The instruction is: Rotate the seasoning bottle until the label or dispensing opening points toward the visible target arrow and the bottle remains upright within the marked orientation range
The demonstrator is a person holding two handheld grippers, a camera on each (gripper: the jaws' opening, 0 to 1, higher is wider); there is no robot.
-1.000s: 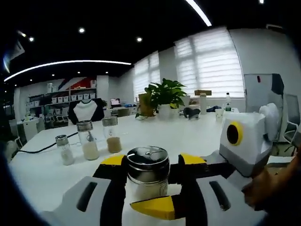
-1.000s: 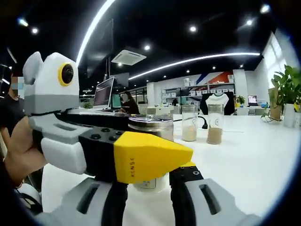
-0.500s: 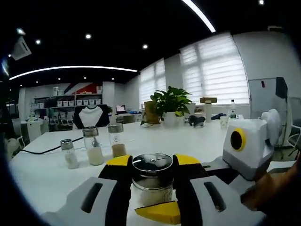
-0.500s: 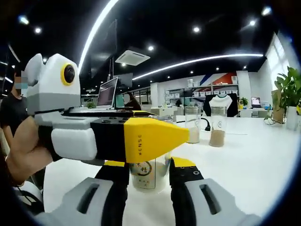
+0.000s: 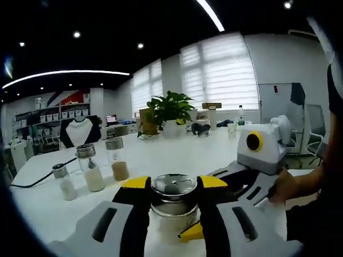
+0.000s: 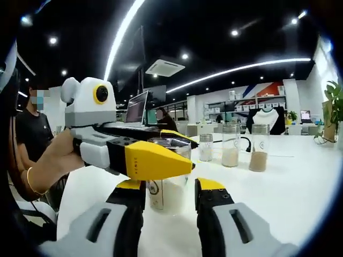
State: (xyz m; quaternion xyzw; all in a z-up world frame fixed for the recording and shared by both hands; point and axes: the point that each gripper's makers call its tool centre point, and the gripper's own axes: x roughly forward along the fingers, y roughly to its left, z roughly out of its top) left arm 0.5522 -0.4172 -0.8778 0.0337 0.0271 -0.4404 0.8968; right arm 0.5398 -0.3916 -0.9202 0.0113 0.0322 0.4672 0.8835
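Seasoning bottle [image 5: 172, 201] upright, left hand-held gripper [image 5: 172, 184] apparently clamping its cap

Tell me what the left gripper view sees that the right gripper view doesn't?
The left gripper view has big windows with blinds, a leafy plant and the bottle's metal lid from above. The right gripper view has a laptop, a ceiling air unit and the round label on the bottle's glass. Both share the seasoning bottle, three more jars and the white table.
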